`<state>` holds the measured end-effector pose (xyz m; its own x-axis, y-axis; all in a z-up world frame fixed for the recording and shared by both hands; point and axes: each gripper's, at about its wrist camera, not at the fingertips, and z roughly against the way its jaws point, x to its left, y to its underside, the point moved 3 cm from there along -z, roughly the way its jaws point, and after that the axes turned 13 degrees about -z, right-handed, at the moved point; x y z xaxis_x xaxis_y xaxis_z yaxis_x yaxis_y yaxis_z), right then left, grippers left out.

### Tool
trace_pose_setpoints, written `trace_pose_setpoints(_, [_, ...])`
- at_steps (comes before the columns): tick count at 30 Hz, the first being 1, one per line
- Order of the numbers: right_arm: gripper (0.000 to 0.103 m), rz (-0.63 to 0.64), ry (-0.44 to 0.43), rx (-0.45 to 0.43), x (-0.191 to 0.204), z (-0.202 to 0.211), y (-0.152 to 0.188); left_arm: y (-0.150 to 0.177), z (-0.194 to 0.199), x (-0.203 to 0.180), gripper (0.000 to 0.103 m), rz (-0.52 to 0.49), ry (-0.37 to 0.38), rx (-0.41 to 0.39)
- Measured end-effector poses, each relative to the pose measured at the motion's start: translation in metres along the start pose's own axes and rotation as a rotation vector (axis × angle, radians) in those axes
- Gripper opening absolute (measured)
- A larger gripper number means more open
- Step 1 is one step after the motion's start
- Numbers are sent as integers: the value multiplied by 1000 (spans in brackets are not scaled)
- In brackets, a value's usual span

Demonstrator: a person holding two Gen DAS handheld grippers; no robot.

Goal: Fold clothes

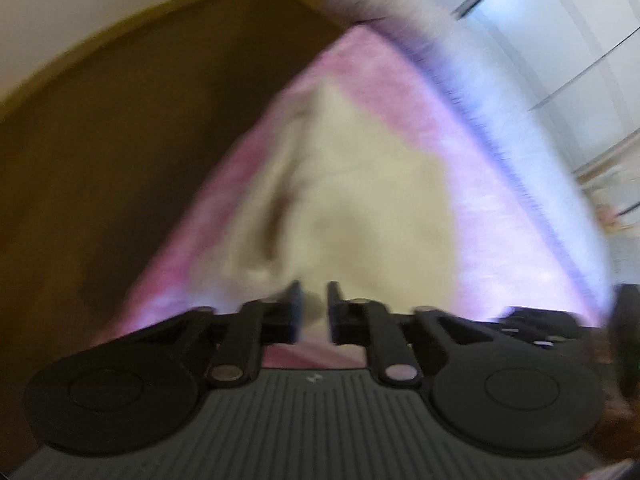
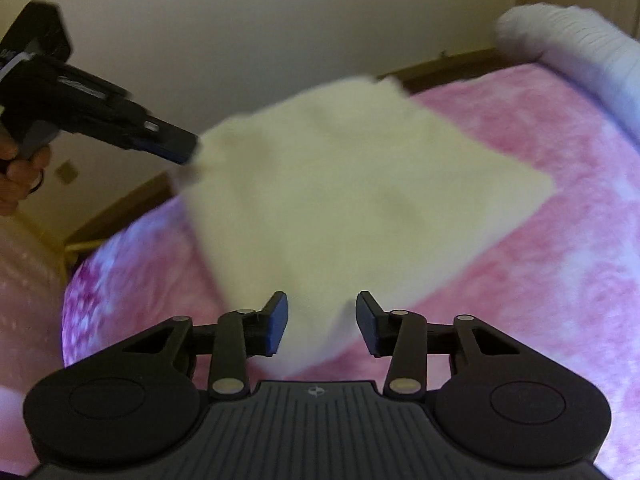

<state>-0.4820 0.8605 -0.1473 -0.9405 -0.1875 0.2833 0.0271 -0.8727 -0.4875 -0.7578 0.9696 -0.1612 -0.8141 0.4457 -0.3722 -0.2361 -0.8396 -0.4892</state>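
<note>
Two tools: left tool (image 2: 191,153) clenched on cream cloth (image 2: 360,184) corner; right tool (image 2: 322,322) released, jaws apart over cloth.

Left wrist view: we look steeply down along the left gripper (image 1: 314,306), close over the cream cloth (image 1: 360,184) on the pink blanket (image 1: 492,216), brown floor (image 1: 120,160) at left. Heavily blurred.

Right wrist view: we look down past the right gripper (image 2: 322,322), slightly farther back, facing a cream wall (image 2: 260,20).

Shared: cloth, blanket, white rolled pillow (image 2: 568,36). The right view also catches the left gripper from the side.
</note>
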Motion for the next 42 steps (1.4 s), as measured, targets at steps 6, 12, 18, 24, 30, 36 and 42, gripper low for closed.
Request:
trace_pose_setpoints(6, [42, -107, 44, -4, 14, -21, 3, -11, -22, 15, 3, -16, -26, -34])
trace_pose_setpoints(12, [43, -101, 73, 42, 18, -14, -13, -19, 8, -11, 3, -93, -75, -2])
trace_pose_setpoints(18, [43, -69, 55, 61, 19, -8, -4, 12, 9, -1, 3, -27, -133, -1])
trace_pose_setpoints(24, [50, -79, 76, 87, 18, -24, -12, 4, 22, -22, 3, -24, -172, 1])
trace_pose_setpoints(30, [49, -152, 97, -4, -6, 18, -34, -5, 32, -51, 9, 3, -180, -37])
trace_pose_setpoints(36, [43, -189, 101, -11, -25, -15, -42, -19, -15, -45, 9, 0, -210, -45])
trace_pose_setpoints(42, [40, -211, 91, -5, -35, -19, -48, -28, -9, -43, 5, 10, -215, -21])
